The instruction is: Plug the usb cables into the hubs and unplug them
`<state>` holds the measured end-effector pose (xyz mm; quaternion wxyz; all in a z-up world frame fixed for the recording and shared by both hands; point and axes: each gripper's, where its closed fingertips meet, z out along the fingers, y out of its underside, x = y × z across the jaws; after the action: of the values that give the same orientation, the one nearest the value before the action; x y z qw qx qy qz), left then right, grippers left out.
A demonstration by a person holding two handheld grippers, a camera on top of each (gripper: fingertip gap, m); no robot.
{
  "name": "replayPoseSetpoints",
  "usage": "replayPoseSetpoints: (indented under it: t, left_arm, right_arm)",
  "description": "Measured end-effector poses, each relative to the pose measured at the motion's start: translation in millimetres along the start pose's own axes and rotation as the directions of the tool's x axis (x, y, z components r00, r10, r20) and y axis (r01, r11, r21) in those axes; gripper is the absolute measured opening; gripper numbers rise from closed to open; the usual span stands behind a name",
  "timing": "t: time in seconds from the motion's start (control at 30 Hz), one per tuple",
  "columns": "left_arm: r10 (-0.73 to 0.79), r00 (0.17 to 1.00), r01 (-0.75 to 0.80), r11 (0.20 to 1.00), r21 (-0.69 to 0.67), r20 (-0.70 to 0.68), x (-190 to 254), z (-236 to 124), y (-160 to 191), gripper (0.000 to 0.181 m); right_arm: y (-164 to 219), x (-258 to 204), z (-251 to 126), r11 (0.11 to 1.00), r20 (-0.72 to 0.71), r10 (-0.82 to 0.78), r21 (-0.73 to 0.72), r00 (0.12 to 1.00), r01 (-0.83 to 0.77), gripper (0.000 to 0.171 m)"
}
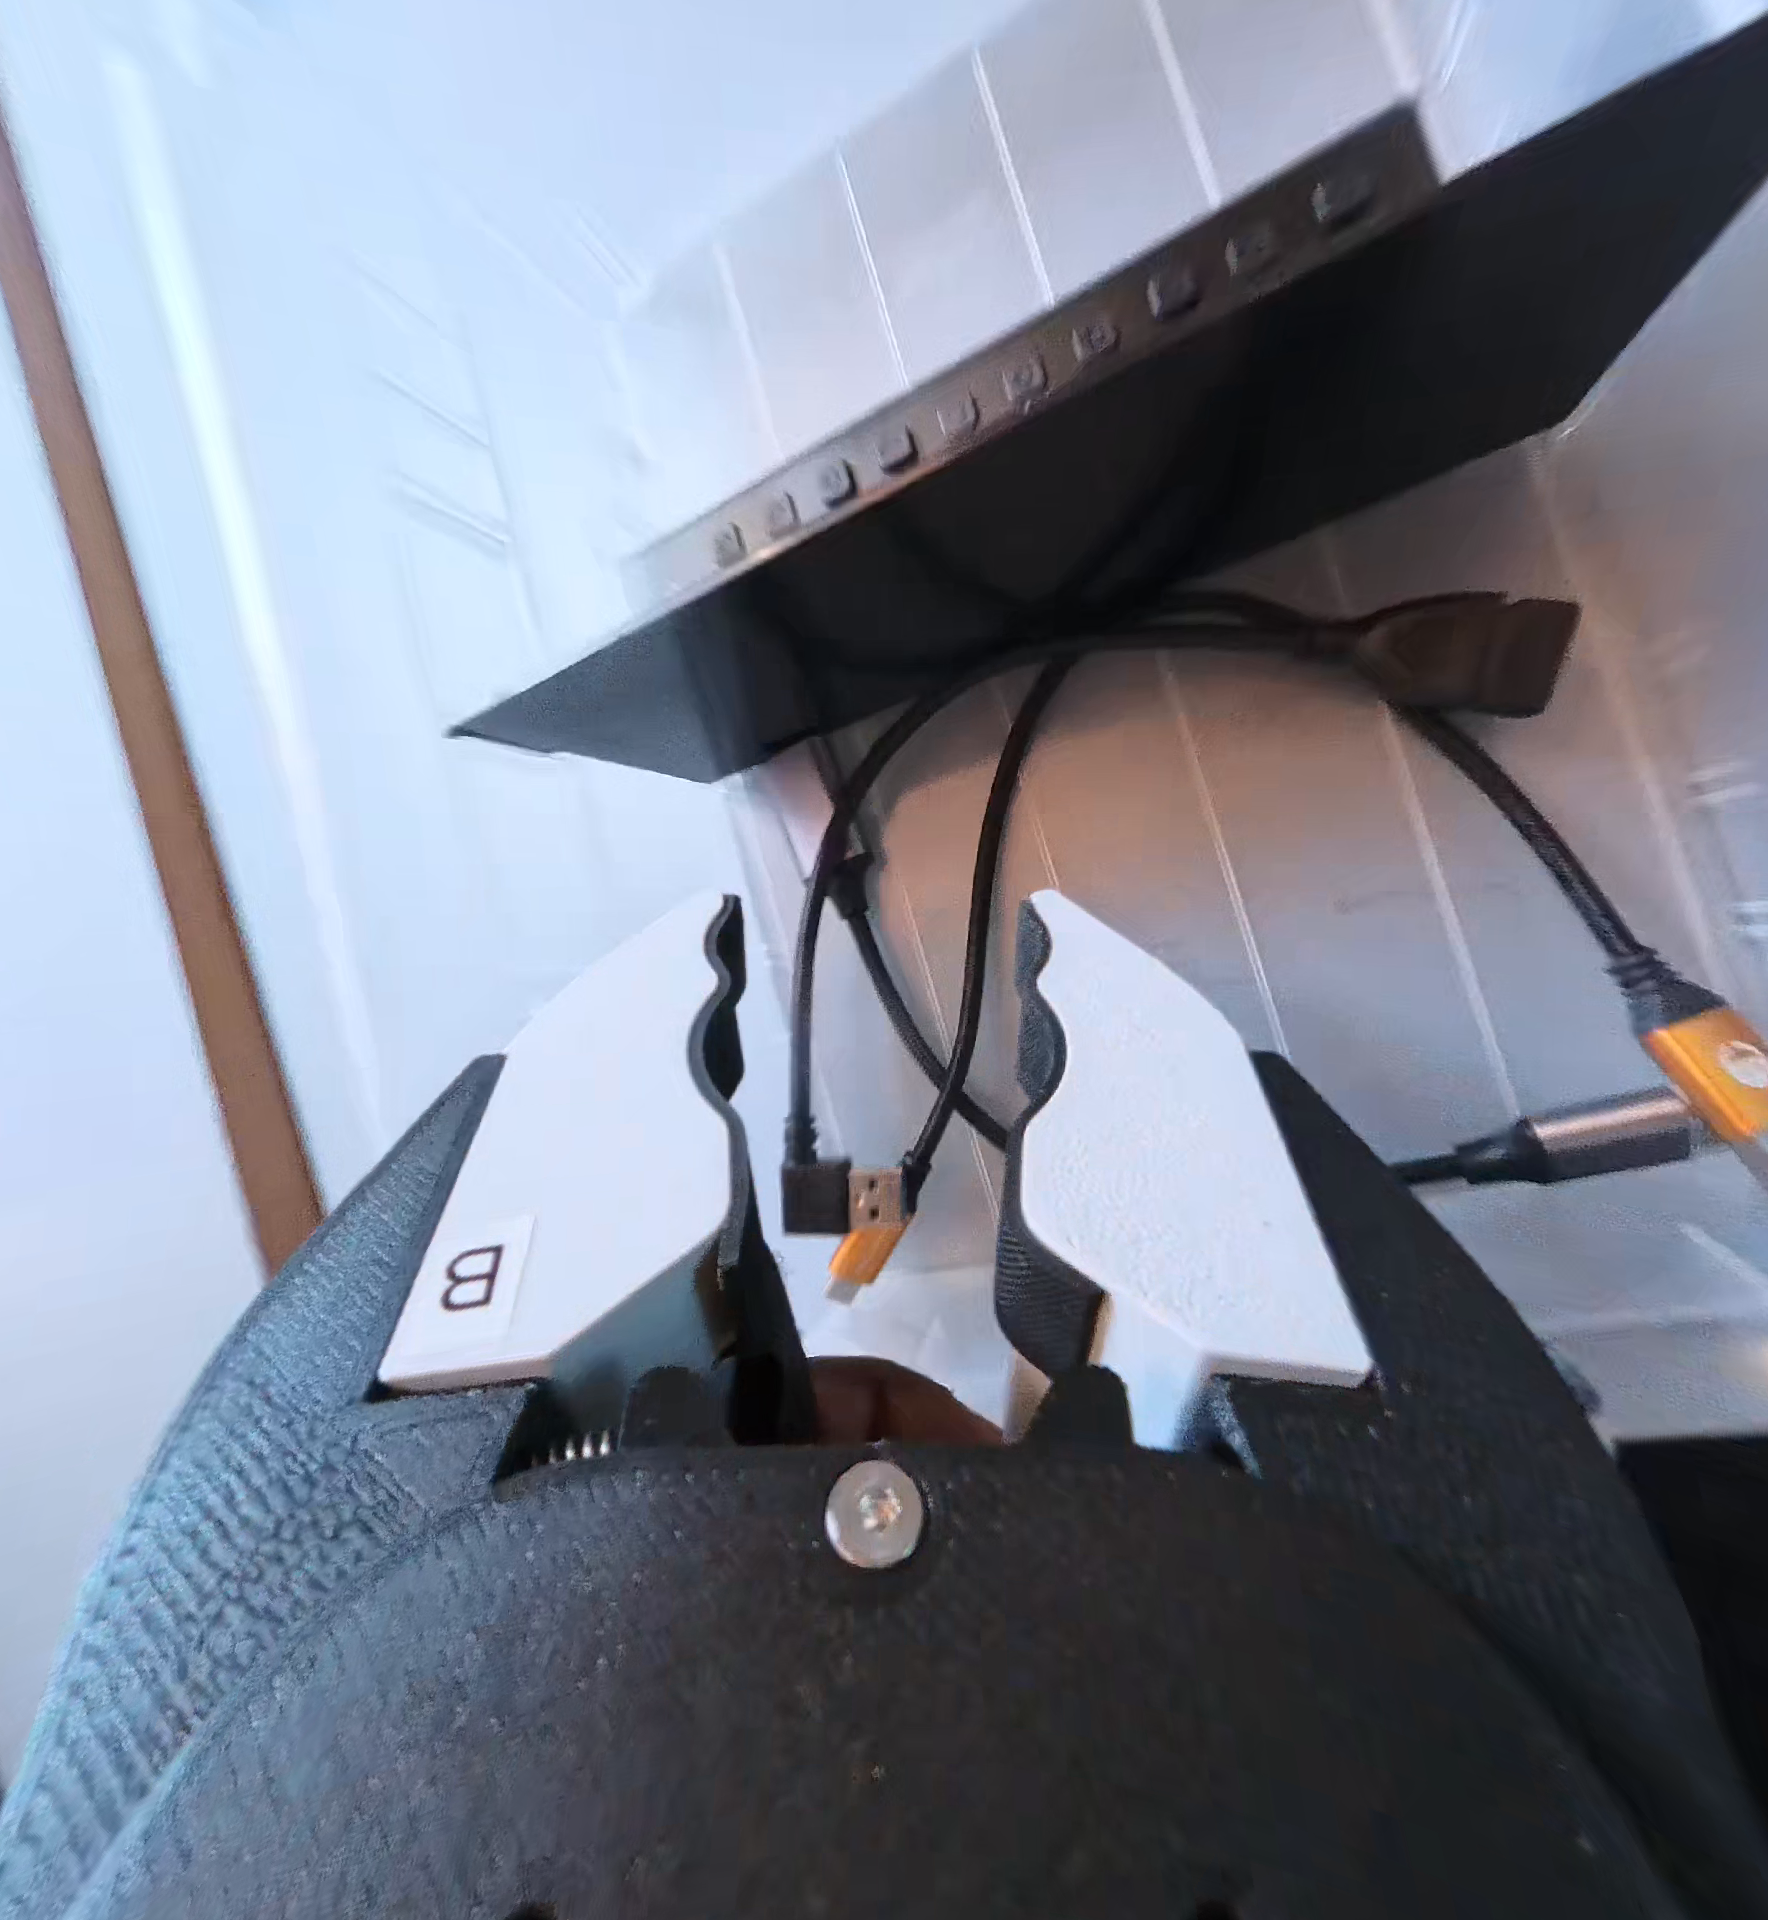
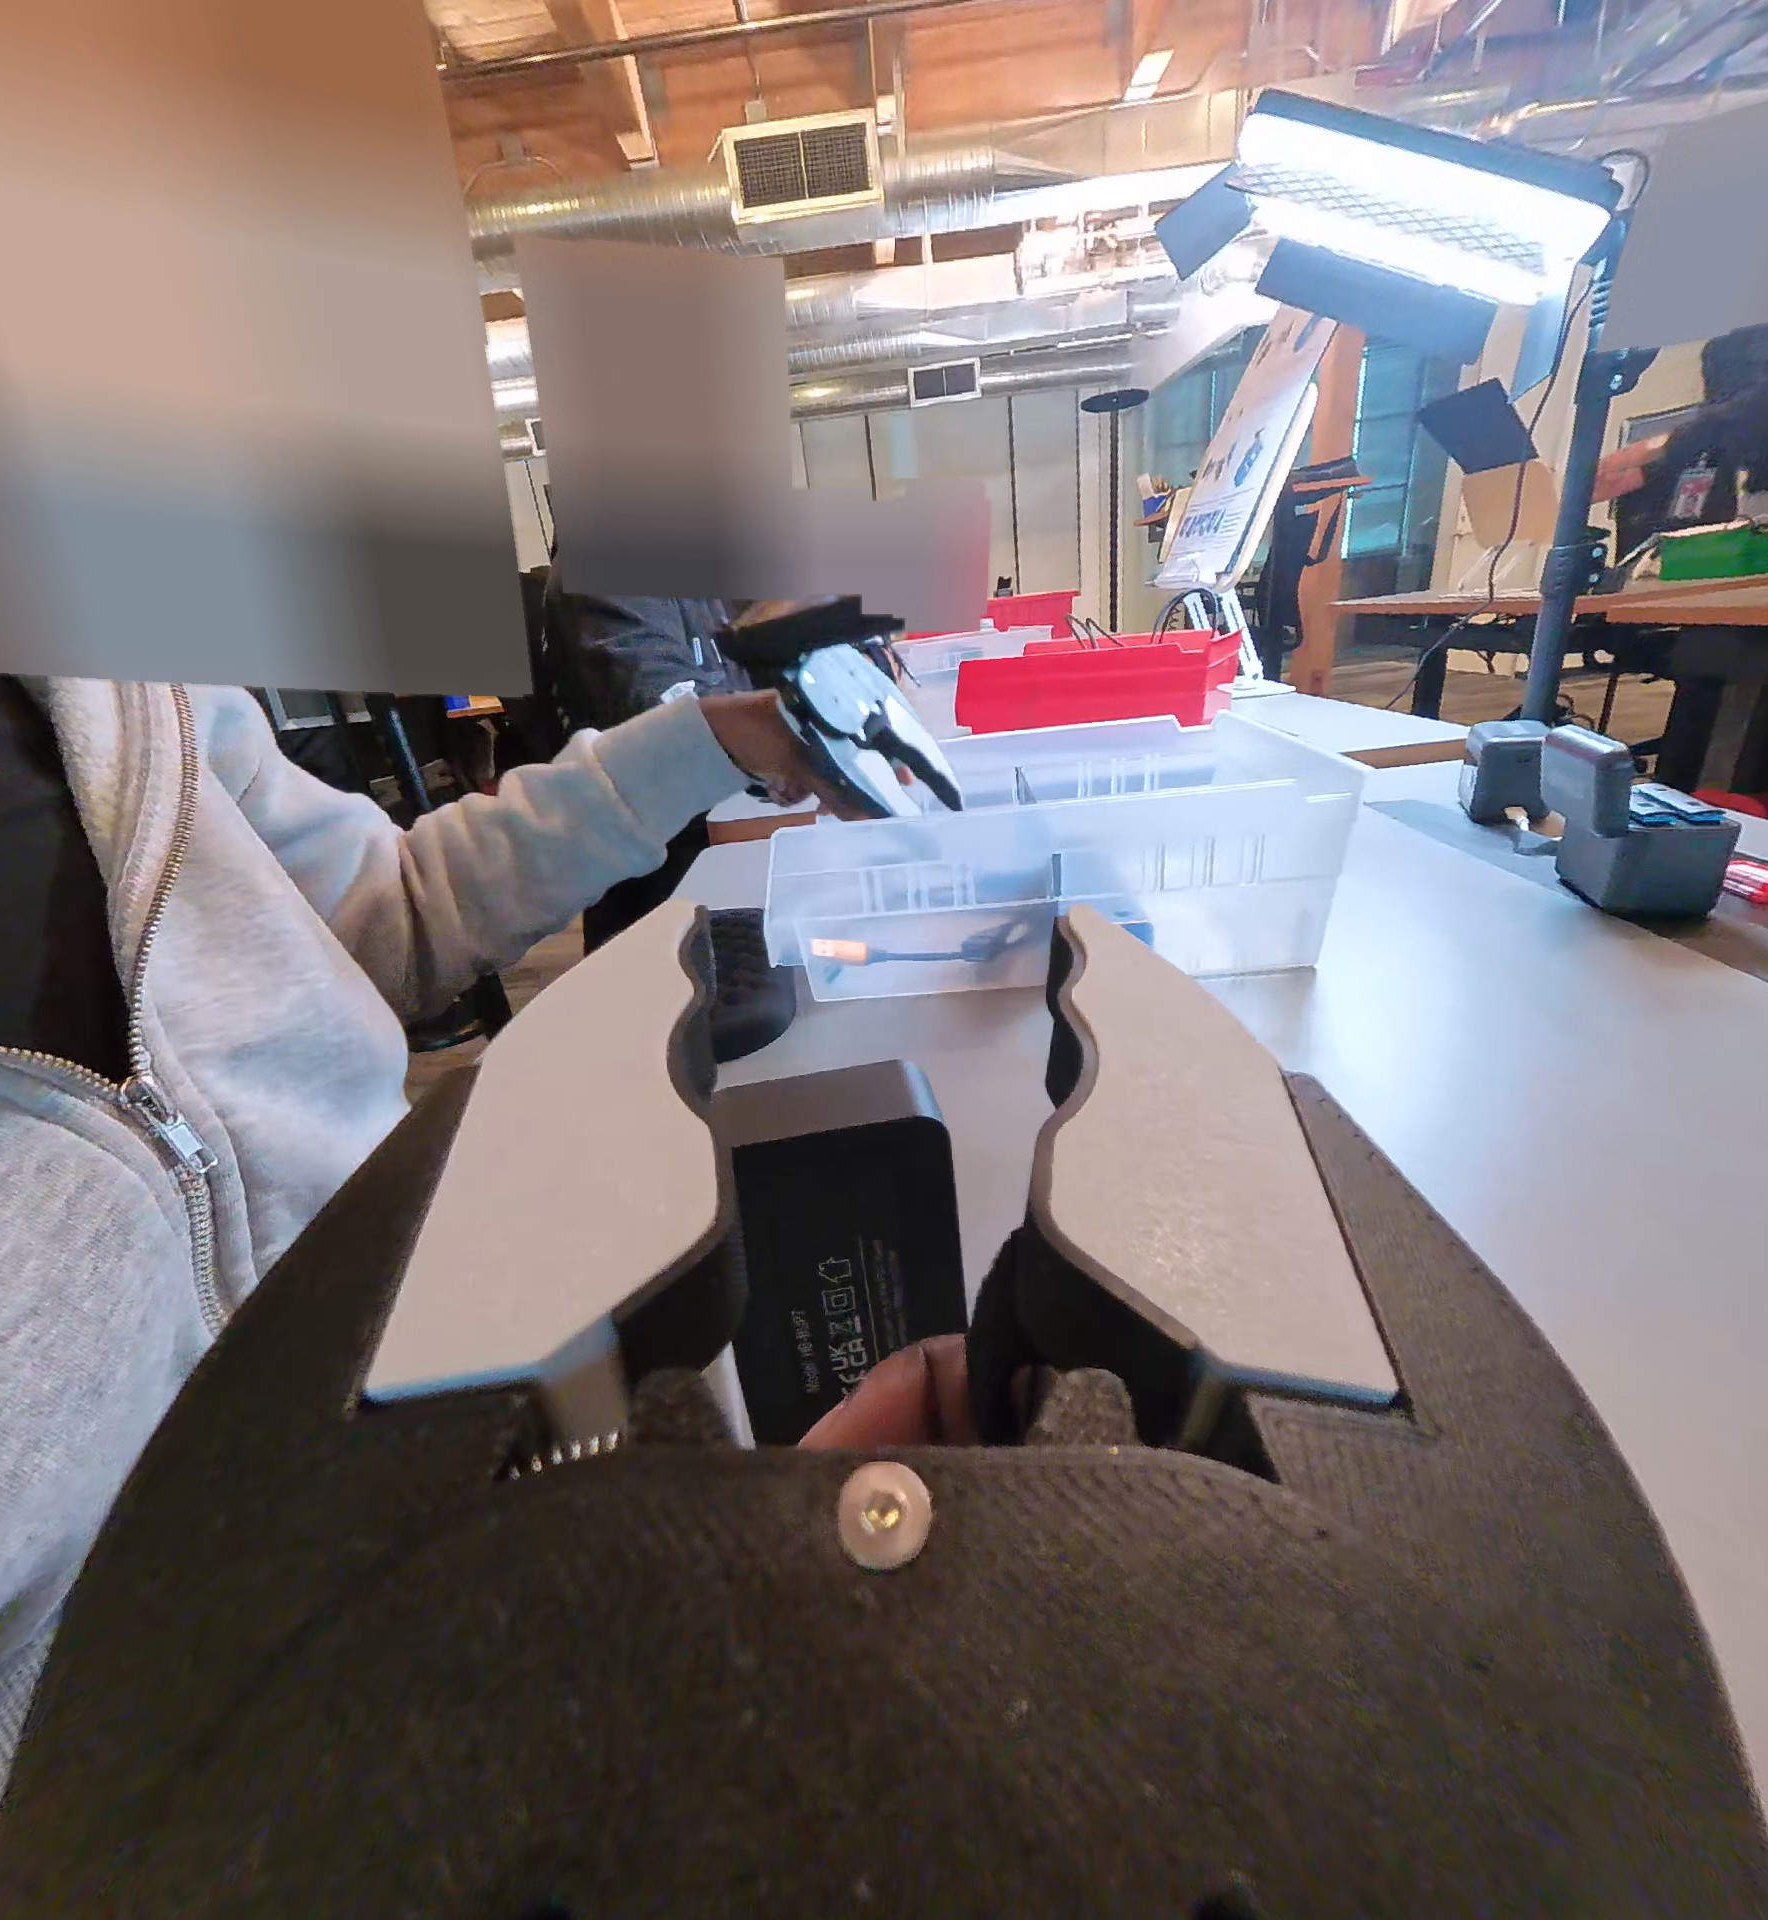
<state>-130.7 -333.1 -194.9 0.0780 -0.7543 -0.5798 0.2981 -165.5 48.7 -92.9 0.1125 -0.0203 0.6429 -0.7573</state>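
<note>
While our left gripper (image 1: 880, 997) gapes empty over tangled black cables (image 1: 859, 1039) and our right gripper (image 2: 875, 997) stands open around the black rectangular hub (image 2: 844, 1195), we risk snagging two plugs together.

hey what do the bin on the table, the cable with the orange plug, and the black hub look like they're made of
The bin looks like frosted, translucent plastic: cables inside show through its wall. The cable seems braided fabric, given its woven texture; its orange plug shell has a metallic sheen, possibly anodised metal. The black hub between the right tongs looks matte, plastic or coated metal; hard to tell.
</note>
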Motion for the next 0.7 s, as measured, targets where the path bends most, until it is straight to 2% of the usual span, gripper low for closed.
replayPoseSetpoints:
  t: [0.17, 0.3, 0.37, 0.4, 0.47, 0.57, 0.7]
  left_arm:
    - [0.032, 0.998, -0.026, 0.994, -0.102, 0.051, -16, 32, 10, 0.034]
    - [0.084, 0.994, -0.071, 0.982, -0.177, 0.066, -17, 36, 16, 0.032]
    - [0.142, 0.987, -0.124, 0.97, -0.21, 0.074, -17, 39, 20, 0.024]
    - [0.163, 0.982, -0.138, 0.963, -0.23, 0.095, -19, 41, 23, 0.015]
    - [0.203, 0.972, -0.169, 0.955, -0.244, 0.121, -23, 41, 26, 0.01]
    - [0.155, 0.981, -0.127, 0.969, -0.211, 0.119, -23, 33, 25, 0.005]
    - [0.104, 0.972, -0.083, 0.991, -0.107, 0.209, -34, -10, 7, 0.005]
  right_arm:
    - [-1, 4, -2, 1.0, -0.014, 0.011, 0.014, 1.0, -0.01, 0.061]
    - [3, 4, -1, 1.0, -0.013, 0.006, -0.005, 1.0, -0.006, 0.06]
    - [4, 3, 1, 1.0, -0.009, -0.001, -0.015, 1.0, 0.001, 0.06]
    - [4, 2, 1, 1.0, -0.007, -0.003, -0.018, 1.0, 0.003, 0.06]
    - [4, 2, 1, 1.0, -0.009, -0.007, -0.02, 1.0, 0.007, 0.06]
    - [2, 3, 0, 1.0, -0.017, -0.013, -0.014, 1.0, 0.013, 0.059]
    - [1, 4, 0, 1.0, -0.025, -0.015, -0.007, 1.0, 0.015, 0.058]
